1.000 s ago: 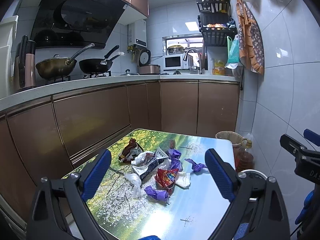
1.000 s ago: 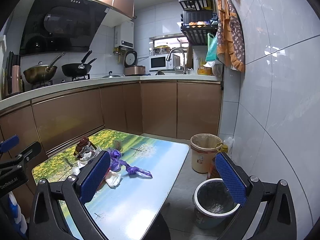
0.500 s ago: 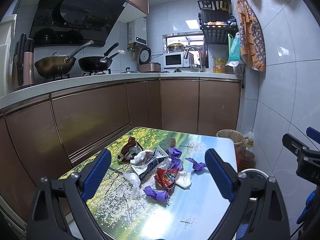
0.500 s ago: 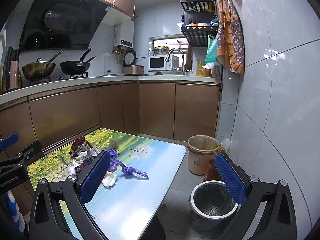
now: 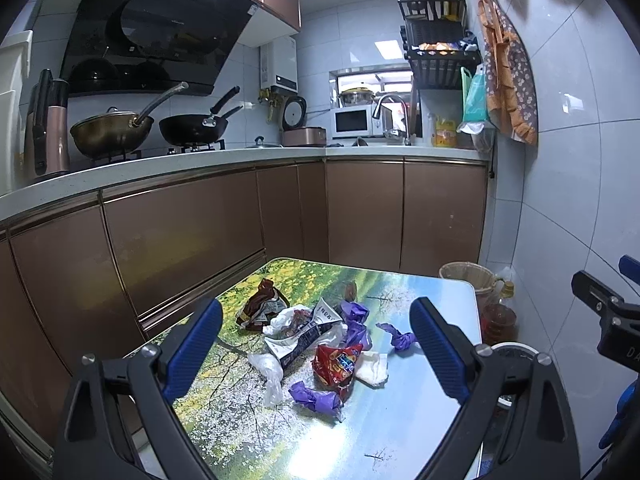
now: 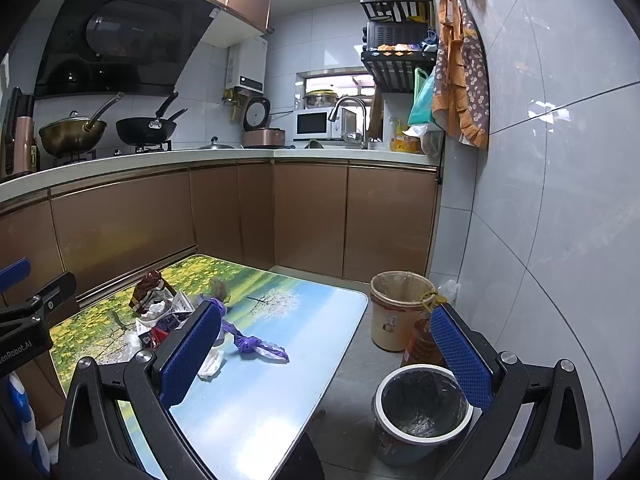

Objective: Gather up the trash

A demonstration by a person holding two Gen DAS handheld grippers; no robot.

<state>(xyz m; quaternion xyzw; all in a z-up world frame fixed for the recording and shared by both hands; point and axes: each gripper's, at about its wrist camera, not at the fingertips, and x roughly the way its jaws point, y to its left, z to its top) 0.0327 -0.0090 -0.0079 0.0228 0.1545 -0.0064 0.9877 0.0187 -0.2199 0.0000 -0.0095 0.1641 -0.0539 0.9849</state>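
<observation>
A pile of trash lies on the low picture-printed table (image 5: 384,432): a red snack bag (image 5: 336,364), purple wrappers (image 5: 314,396), a white tissue (image 5: 372,366), a dark carton (image 5: 304,340), a brown wrapper (image 5: 260,306) and clear plastic (image 5: 270,372). My left gripper (image 5: 316,340) is open and empty, held above the near side of the pile. My right gripper (image 6: 326,344) is open and empty, over the table's right edge. A bin with a dark liner (image 6: 422,412) stands on the floor right of the table. A purple wrapper (image 6: 256,346) lies nearest that edge.
A beige lined bin (image 6: 396,308) and an amber bottle (image 6: 420,344) stand on the floor by the tiled wall. Brown kitchen cabinets (image 5: 192,248) run behind and left of the table. The right gripper's body (image 5: 608,320) shows at the left view's right edge.
Both grippers have drifted slightly; the views shifted a little, with the table and bins sitting a bit lower and nearer. Both stay open and empty. The trash has not moved.
</observation>
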